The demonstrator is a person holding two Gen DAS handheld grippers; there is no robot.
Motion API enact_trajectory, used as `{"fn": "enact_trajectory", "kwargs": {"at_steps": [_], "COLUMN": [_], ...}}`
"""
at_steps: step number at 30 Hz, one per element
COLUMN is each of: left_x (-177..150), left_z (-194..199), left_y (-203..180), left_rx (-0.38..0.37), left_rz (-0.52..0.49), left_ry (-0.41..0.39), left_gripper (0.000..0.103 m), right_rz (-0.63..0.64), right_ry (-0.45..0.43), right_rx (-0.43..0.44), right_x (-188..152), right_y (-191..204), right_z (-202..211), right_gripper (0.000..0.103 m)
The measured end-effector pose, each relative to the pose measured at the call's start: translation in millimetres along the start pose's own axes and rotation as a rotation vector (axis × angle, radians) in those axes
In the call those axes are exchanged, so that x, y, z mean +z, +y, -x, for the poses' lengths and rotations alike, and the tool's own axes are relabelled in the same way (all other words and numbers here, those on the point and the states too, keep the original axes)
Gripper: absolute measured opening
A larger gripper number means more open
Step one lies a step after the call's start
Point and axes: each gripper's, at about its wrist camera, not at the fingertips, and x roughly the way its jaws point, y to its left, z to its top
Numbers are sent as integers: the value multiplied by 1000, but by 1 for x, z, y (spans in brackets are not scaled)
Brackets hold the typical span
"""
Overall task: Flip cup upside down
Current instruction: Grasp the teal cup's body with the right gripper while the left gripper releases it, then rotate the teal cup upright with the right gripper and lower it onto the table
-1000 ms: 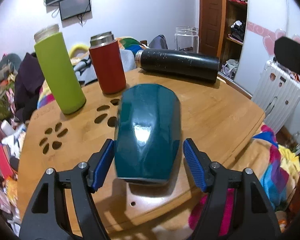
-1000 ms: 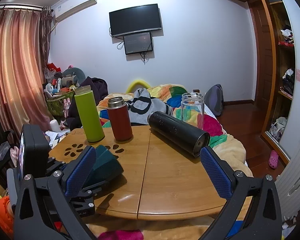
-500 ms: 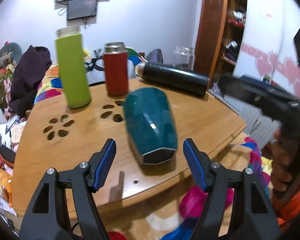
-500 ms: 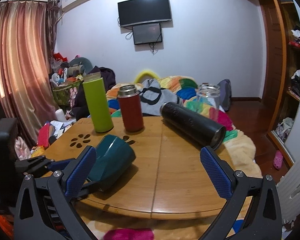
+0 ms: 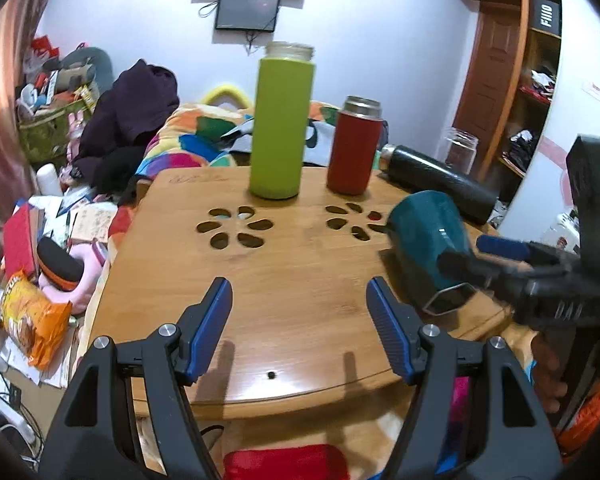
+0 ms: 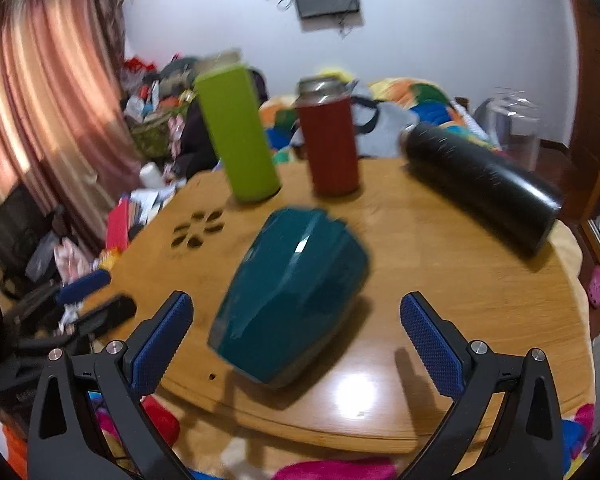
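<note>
A dark teal faceted cup lies on its side on the round wooden table, its rim toward the near edge. It also shows in the left wrist view at the right. My right gripper is open, its jaws on either side of the cup's rim end, not touching it. In the left wrist view the right gripper reaches in from the right beside the cup. My left gripper is open and empty over bare table, left of the cup.
A tall green bottle and a red flask stand at the table's back. A black flask lies on its side at the back right, a glass jar behind it. Flower-shaped cut-outs pierce the tabletop. Clutter surrounds the table.
My left gripper has drawn back from around the cup and swung left. My right gripper has moved in close and now brackets the cup's rim end.
</note>
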Motion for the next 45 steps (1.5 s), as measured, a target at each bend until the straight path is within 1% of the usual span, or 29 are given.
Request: {"fn": "enact_trajectory", "kwargs": {"at_steps": [3,5,6,7,8,9,12,16,24,27,28,30,31,32,33,35,37,38,42,45], "left_x": [-2,-2,-2,-2,-1,-1,1,8,33,42,44,47,49,50,51,51,51,51,52,55], "left_z": [-3,-3,-3,-4,-4,-5,-6,-4,-8,-20,-24,-30,-34,-36,-39,-41,-42,-42,-46,-47], "left_y": [4,5,5,4,4,4,2,-6,-45,-62,-67,-76,-82,-85,-89,-96,-103,-104,-113,-114], "left_rx": [4,6,6,7,7,10,8,-10,-83,-103,-112,-135,-152,-162,-180,-207,-220,-225,-239,-243], "left_rz": [5,6,5,3,3,1,-2,-15,-101,-132,-139,-155,-167,-173,-180,-190,-209,-217,-245,-241], "left_ry": [0,-1,-2,-2,-1,0,4,-9,-62,-54,-50,-41,-31,-26,-20,-13,-14,-14,-15,-24], "left_gripper": [69,69,69,69,69,69,69,69,69,69,67,55,45,39,36,24,15,12,10,8], "right_rz": [35,42,45,47,47,43,30,51,61,53,47,43,41,40,39,34,30,29,34,52], "right_ry": [32,43,42,42,39,35,31,13,-15,-23,-25,-29,-31,-34,-36,-42,-48,-51,-77,-106], "right_rx": [-16,-22,-32,-45,-55,-62,-41,-46,-17,-6,-1,1,2,0,0,0,-1,-1,-2,-7], "right_x": [-6,-9,-11,-11,-12,-12,-12,-16,-23,-24,-25,-25,-26,-27,-28,-28,-27,-27,-27,-28], "right_y": [11,12,13,12,10,8,1,-1,-9,-14,-16,-19,-21,-22,-23,-27,-29,-30,-31,-30], "right_z": [-12,-17,-19,-19,-20,-19,-16,-8,5,10,11,14,15,17,17,19,20,21,27,34], "right_gripper": [103,100,93,88,85,78,71,61,54,53,53,53,53,53,53,53,53,53,52,52]}}
